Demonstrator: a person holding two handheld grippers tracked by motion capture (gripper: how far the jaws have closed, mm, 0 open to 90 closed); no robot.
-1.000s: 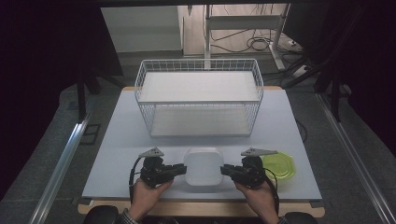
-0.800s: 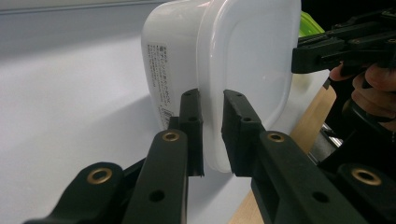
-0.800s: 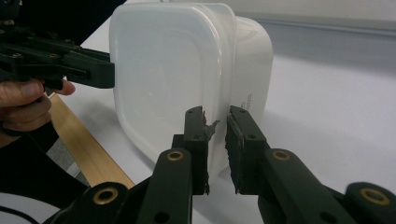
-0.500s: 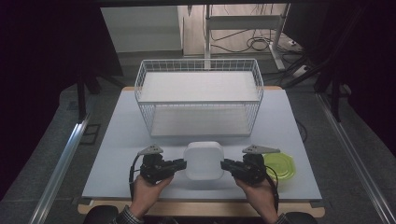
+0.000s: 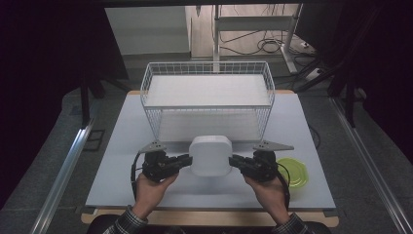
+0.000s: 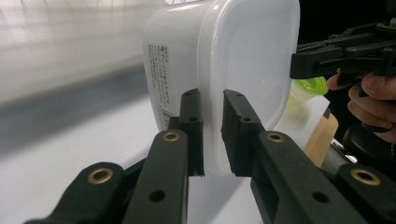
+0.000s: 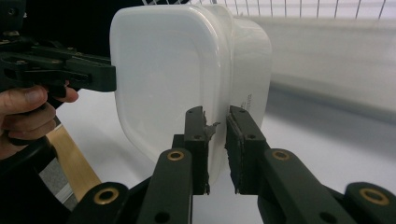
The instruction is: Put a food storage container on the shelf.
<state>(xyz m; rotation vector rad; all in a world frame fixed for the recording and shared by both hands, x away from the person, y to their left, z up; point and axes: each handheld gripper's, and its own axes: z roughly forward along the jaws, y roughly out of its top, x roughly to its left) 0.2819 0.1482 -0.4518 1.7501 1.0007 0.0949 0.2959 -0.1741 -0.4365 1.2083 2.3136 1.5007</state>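
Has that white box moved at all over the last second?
Yes. The white box, pinched by the left gripper and right gripper, has gone forward toward the wire basket.

White lidded plastic container (image 5: 210, 156), square with rounded corners, lid up, was held off the counter (image 5: 122, 151) by its rim, just before the wire basket (image 5: 208, 97); printed label on one side

Pale table (image 5: 122, 161) bears wire basket (image 5: 208, 100), green lid (image 5: 293, 174)

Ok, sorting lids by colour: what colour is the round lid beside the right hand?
Yellow-green; the lid shows best in the high view.
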